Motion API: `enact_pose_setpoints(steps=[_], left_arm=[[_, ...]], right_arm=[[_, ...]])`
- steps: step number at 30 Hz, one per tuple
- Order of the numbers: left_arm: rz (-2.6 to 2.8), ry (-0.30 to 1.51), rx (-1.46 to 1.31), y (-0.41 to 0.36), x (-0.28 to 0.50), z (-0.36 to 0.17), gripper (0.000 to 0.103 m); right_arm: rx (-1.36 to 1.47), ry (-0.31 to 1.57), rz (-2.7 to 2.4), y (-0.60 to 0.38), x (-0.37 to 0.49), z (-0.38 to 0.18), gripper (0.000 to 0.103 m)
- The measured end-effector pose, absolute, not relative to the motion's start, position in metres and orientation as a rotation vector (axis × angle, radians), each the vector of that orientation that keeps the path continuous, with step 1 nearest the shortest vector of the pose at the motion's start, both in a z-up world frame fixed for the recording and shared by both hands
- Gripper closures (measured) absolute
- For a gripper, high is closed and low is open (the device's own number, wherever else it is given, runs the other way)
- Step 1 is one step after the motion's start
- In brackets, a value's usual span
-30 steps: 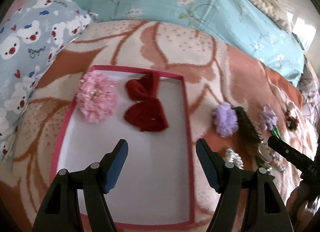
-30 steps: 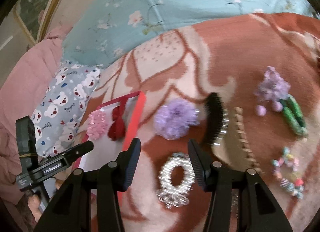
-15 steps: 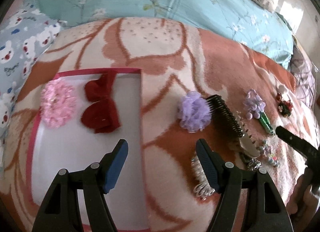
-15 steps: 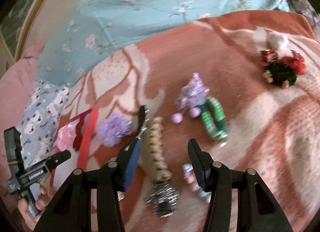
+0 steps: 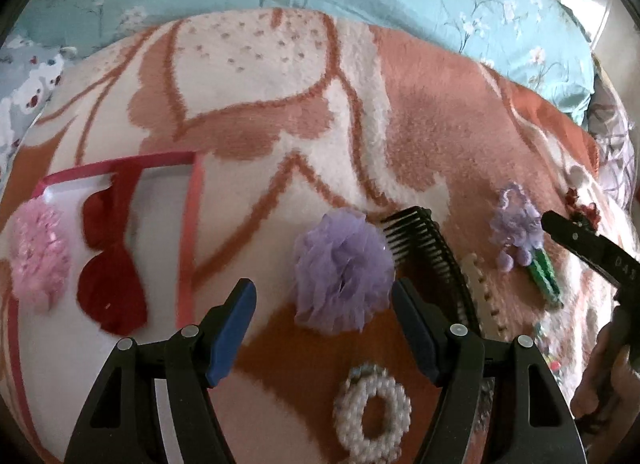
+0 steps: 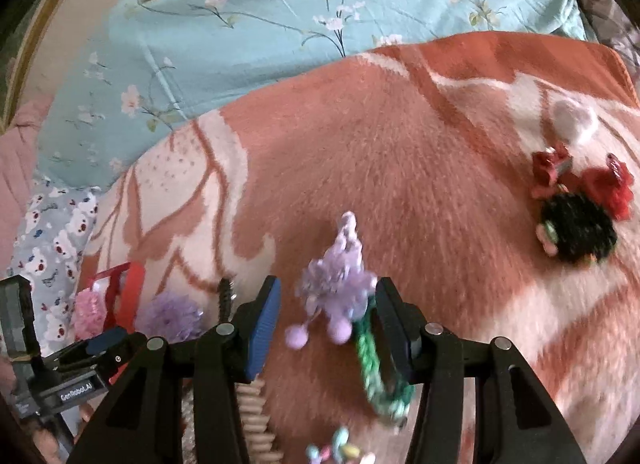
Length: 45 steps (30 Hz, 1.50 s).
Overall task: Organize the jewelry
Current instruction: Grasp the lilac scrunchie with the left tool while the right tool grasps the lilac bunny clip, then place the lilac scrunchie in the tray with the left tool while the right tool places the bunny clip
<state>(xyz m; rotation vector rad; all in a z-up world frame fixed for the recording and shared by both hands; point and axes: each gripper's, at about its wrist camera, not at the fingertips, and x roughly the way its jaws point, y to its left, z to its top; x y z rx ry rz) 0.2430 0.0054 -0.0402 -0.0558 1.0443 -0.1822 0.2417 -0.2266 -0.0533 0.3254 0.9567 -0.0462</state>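
Both jaws spread; tray holds pink scrunchie and red bow.

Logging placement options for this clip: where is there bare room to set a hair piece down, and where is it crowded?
Free: the white tray floor between the red bow and the right rim; also the blanket beyond the purple scrunchie. Crowded: the row from that scrunchie past the black comb to the lilac pom-pom tie, and around the pearl scrunchie.
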Motion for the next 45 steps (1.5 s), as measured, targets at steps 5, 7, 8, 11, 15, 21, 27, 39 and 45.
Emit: enact_pose_setpoints(steps=[5, 7, 8, 11, 15, 21, 27, 39, 45], left_arm=[[-0.177, 1.090, -0.009, -0.010, 0.265, -0.067, 0.045], [-0.195, 1.108, -0.004, -0.014, 0.270, -0.077, 0.059], [-0.200, 1.104, -0.001, -0.015, 0.271, -0.078, 0.066], [-0.236, 1.093, -0.007, -0.017, 0.273, -0.079, 0.086], [-0.246, 1.053, -0.021, -0.014, 0.268, -0.071, 0.091], [-0.246, 1.001, -0.070, 0.005, 0.244, -0.047, 0.092], [-0.239, 0.954, -0.100, 0.032, 0.214, -0.020, 0.092], [-0.163, 0.888, -0.177, 0.104, 0.147, 0.017, 0.092], [-0.103, 0.888, -0.215, 0.145, 0.118, 0.022, 0.092]], right_arm=[[0.288, 1.018, -0.059, -0.225, 0.258, -0.074, 0.061], [0.272, 1.023, -0.066, -0.224, 0.259, -0.078, 0.075], [0.271, 1.015, -0.064, -0.224, 0.258, -0.079, 0.076], [0.272, 1.000, -0.057, -0.225, 0.257, -0.078, 0.080], [0.290, 0.971, -0.044, -0.225, 0.251, -0.071, 0.082], [0.339, 0.909, 0.003, -0.221, 0.236, -0.046, 0.083], [0.373, 0.891, 0.077, -0.199, 0.226, -0.031, 0.083], [0.394, 0.887, 0.244, -0.125, 0.206, -0.014, 0.083], [0.375, 0.912, 0.328, -0.074, 0.201, -0.016, 0.083]])
